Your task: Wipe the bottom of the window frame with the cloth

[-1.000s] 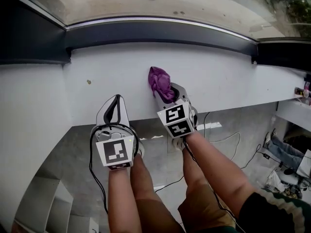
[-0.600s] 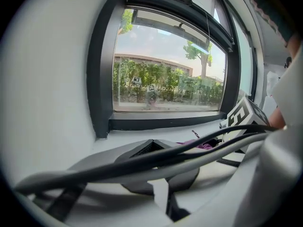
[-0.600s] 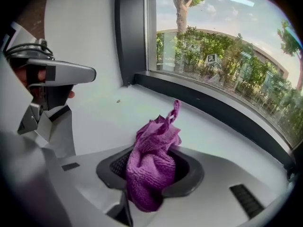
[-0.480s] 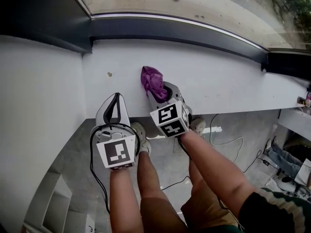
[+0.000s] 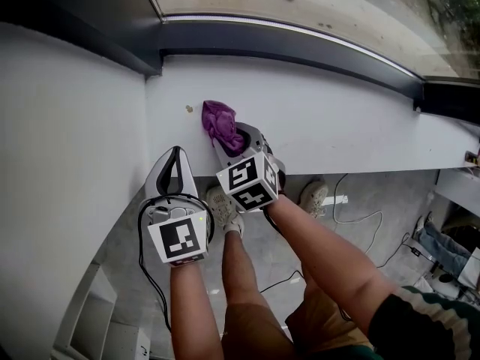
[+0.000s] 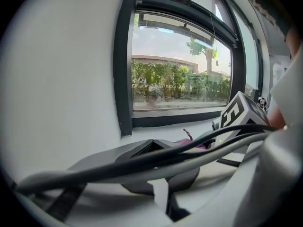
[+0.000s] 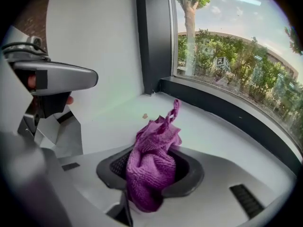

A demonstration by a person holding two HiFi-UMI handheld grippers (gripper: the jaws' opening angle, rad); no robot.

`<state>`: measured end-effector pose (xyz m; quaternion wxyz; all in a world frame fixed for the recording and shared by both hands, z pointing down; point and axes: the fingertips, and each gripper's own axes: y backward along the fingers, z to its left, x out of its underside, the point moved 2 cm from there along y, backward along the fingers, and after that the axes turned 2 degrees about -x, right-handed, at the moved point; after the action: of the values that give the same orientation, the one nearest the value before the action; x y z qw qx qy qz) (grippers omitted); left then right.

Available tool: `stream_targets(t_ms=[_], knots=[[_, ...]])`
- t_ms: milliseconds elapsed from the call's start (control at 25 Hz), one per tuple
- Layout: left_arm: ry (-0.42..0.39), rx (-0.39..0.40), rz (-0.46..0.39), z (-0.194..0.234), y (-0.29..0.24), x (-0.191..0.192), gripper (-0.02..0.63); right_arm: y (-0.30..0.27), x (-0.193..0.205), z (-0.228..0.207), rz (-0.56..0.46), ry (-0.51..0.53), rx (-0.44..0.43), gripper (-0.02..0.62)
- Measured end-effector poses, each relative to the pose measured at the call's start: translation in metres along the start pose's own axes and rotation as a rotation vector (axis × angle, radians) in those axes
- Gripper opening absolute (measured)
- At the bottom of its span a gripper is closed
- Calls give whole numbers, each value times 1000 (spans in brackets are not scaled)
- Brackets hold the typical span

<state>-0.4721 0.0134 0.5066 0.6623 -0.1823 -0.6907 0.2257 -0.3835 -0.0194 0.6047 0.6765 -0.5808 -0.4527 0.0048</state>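
The purple cloth (image 5: 220, 124) is bunched into a wad and pinched between the jaws of the right gripper (image 5: 228, 138), which are closed on its middle so that a crumpled end with a small loop sticks out past the jaw tips. In the right gripper view the cloth (image 7: 152, 164) fills the gap between the dark pads of that gripper (image 7: 151, 174), and its free end stands over the white sill (image 7: 213, 136). It sits over the left part of the sill (image 5: 345, 126), near the corner where the sill meets the white side wall (image 5: 67, 133); whether the cloth actually presses on the surface is hard to judge from these angles. A small brownish speck (image 5: 188, 109) lies on the sill just beside the cloth, toward the corner. Behind the sill runs the dark bottom rail of the window frame (image 5: 300, 45), apart from the cloth, with glass above it and trees and a building outside. The left gripper (image 5: 177, 160) is held beside and slightly behind the right one, at the near edge of the sill, its jaws brought together with nothing between them; a black cable loops around its body. In its own view the left gripper (image 6: 156, 150) points toward the frame's corner. Far below are a grey floor (image 5: 270, 246), the person's shoes, a loose cable, and white shelf compartments (image 5: 112, 328) whose contents cannot be made out.
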Motion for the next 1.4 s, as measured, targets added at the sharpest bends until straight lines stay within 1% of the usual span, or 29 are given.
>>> stream_targets(t_ms=[200,480,680,760,840,960,1120,1240,1400], knots=[[13,-20,7,12,13,4,5,-13,-15,24,3,39,-50,153],[19,-18,29,19,27,11,5,-31,-39,59,-13,94,-110,153],[15,-22,40,26,35,18,5,-41,-48,74,-27,99,-143,153],[26,-24,49,30,36,22,5,-46,-52,78,-32,105,-161,153],[28,-26,55,33,36,23,5,-48,-54,80,-37,108,-177,153],[15,-23,52,35,37,25,5,-47,-53,78,-53,82,-193,153],[26,-31,57,36,37,23,5,-40,-56,75,-62,66,-211,153],[20,-28,56,32,41,14,5,-24,-62,70,-75,67,-214,153],[15,-24,48,22,45,-10,5,11,-76,58,-113,52,-207,153]])
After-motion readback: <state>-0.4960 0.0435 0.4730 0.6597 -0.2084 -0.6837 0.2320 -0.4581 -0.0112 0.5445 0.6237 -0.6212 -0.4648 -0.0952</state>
